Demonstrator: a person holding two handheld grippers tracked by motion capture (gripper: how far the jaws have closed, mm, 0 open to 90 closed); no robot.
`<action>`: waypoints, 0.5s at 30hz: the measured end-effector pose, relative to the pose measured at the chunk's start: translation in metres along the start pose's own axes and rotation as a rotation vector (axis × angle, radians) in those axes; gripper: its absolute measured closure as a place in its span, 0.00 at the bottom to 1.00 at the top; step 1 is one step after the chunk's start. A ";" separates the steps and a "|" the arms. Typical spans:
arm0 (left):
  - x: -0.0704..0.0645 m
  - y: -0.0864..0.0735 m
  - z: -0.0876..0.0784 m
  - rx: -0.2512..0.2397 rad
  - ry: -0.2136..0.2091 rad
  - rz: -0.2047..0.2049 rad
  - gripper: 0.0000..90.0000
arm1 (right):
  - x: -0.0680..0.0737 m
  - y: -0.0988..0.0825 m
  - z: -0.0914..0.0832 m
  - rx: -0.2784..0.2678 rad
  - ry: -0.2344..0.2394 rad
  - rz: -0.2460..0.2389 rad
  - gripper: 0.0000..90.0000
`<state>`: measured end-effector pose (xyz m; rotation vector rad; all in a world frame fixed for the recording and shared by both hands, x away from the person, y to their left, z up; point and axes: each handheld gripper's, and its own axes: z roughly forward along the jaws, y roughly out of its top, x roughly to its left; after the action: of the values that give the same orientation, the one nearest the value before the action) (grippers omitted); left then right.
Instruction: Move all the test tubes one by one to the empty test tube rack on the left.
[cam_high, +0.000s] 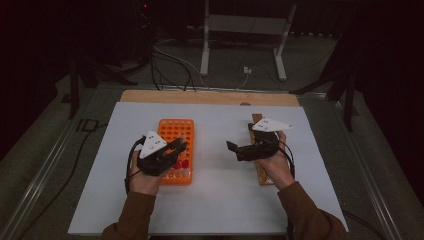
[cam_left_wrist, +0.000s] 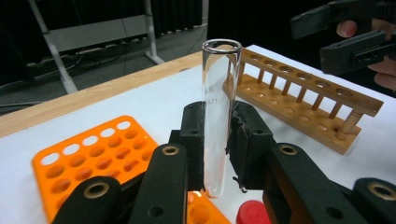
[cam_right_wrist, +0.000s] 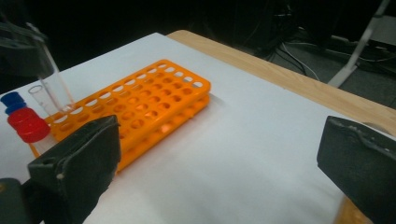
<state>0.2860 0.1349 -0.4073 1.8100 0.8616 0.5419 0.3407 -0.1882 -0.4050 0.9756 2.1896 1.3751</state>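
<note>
Left claw (cam_left_wrist: 217, 154) was clamped on an upright glass tube (cam_left_wrist: 219, 112). Wooden rack (cam_left_wrist: 303, 105) lay beyond it to the right; my right claw (cam_right_wrist: 215, 158) gaped empty.

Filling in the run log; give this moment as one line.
left gripper: shut on test tube | right gripper: open, nothing between | orange rack: on table

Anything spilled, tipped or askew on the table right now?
Nothing stands out. The orange rack and wooden rack sit flat on the white sheet. The left gripper holds an empty glass tube upright; the right gripper is open with nothing between its jaws.
</note>
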 end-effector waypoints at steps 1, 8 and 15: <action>0.001 0.000 -0.002 -0.002 0.004 0.000 0.85 | -0.001 -0.001 -0.001 -0.003 -0.002 0.001 0.00; 0.009 -0.004 -0.014 0.003 0.031 -0.005 0.85 | -0.007 -0.004 -0.007 -0.011 -0.014 0.007 0.00; 0.020 -0.012 -0.028 0.004 0.058 -0.028 0.85 | -0.013 -0.007 -0.012 -0.012 -0.025 0.016 0.00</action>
<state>0.2752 0.1698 -0.4083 1.7902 0.9271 0.5776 0.3396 -0.2070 -0.4067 1.0024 2.1579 1.3745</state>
